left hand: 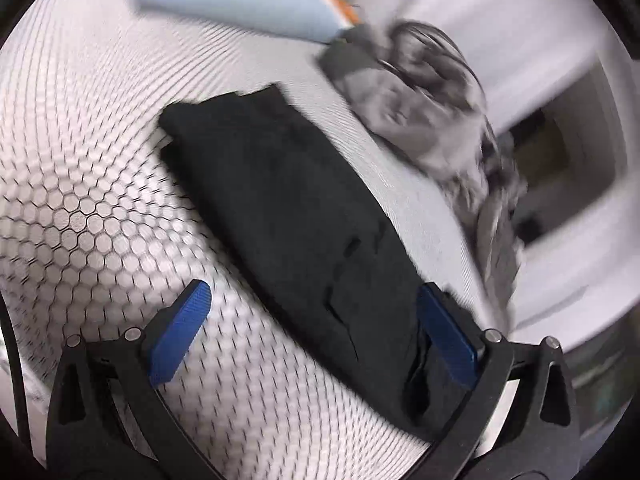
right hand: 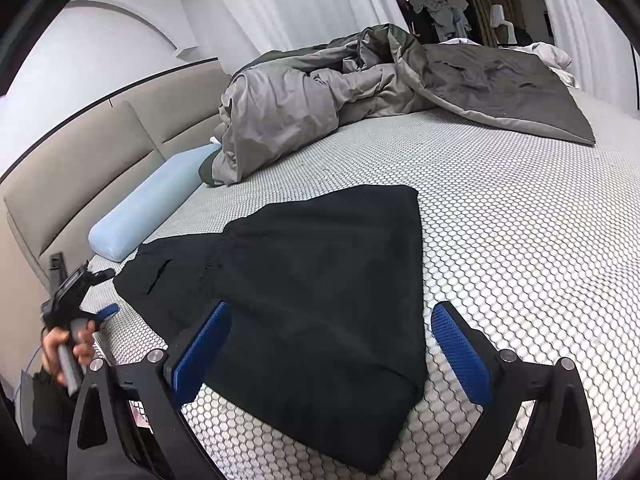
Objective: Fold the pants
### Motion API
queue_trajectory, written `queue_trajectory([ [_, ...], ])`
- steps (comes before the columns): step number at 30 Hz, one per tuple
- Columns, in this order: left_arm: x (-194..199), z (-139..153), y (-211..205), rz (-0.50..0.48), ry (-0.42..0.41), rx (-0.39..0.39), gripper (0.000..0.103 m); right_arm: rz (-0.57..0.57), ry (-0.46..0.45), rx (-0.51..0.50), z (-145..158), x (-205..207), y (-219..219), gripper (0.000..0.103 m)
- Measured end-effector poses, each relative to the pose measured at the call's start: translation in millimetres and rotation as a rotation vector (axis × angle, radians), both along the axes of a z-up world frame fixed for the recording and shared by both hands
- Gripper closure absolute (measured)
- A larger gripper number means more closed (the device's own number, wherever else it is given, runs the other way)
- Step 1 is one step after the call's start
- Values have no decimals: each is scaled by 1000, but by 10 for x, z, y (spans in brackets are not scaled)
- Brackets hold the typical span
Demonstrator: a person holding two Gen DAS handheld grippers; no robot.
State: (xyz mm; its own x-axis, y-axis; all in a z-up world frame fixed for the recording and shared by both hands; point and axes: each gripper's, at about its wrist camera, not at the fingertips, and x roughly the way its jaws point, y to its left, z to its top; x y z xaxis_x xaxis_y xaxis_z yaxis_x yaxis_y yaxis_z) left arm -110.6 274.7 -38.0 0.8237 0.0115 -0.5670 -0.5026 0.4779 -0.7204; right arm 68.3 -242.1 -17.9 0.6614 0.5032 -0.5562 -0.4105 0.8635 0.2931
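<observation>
Black pants point(right hand: 320, 280) lie folded into a thick stack on the hexagon-patterned bed sheet point(right hand: 520, 220). My right gripper point(right hand: 332, 308) hovers open over the near part of the stack; its blue pads straddle the cloth without pressing on it. At the left edge of the right wrist view a hand point(right hand: 68, 344) holds my left gripper point(right hand: 108, 292) beside the waistband end. The blurred left wrist view has the pants point(left hand: 288, 208) running diagonally. My left gripper point(left hand: 312, 288) is open there, its right finger point(left hand: 448, 336) over the near end of the cloth and its left finger above bare sheet point(left hand: 100, 200).
A crumpled grey duvet point(right hand: 360, 92) covers the far part of the bed. A light blue pillow point(right hand: 148, 208) rests against the beige headboard point(right hand: 80, 168) at the left. White curtains hang behind. Bare sheet stretches to the right of the pants.
</observation>
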Motion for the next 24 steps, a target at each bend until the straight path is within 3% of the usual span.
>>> queue_trajectory([
  [2, 29, -97, 160, 21, -18, -53, 3, 5, -6, 12, 5, -43, -28, 1],
  [4, 63, -73, 234, 28, -44, -24, 4, 10, -4, 9, 6, -49, -20, 1],
  [6, 114, -44, 278, 40, -53, 10, 13, 11, 0, 3, -6, -46, -8, 1],
  [9, 221, -105, 361, 60, -25, 15, 49, 17, 11, -9, -28, -36, 19, 1],
  [11, 317, -134, 337, 59, 31, 38, 97, 21, 11, -19, -35, -37, 34, 1],
  [15, 297, 4, 248, 51, 15, 125, 102, 18, 17, -29, -55, -25, 34, 1],
  [20, 268, 581, -141, 30, -50, 287, 102, 8, 31, -32, -77, 33, 13, 1],
  [24, 407, 1093, -793, -76, -115, 419, 102, 1, 33, -40, -85, 49, 14, 1],
])
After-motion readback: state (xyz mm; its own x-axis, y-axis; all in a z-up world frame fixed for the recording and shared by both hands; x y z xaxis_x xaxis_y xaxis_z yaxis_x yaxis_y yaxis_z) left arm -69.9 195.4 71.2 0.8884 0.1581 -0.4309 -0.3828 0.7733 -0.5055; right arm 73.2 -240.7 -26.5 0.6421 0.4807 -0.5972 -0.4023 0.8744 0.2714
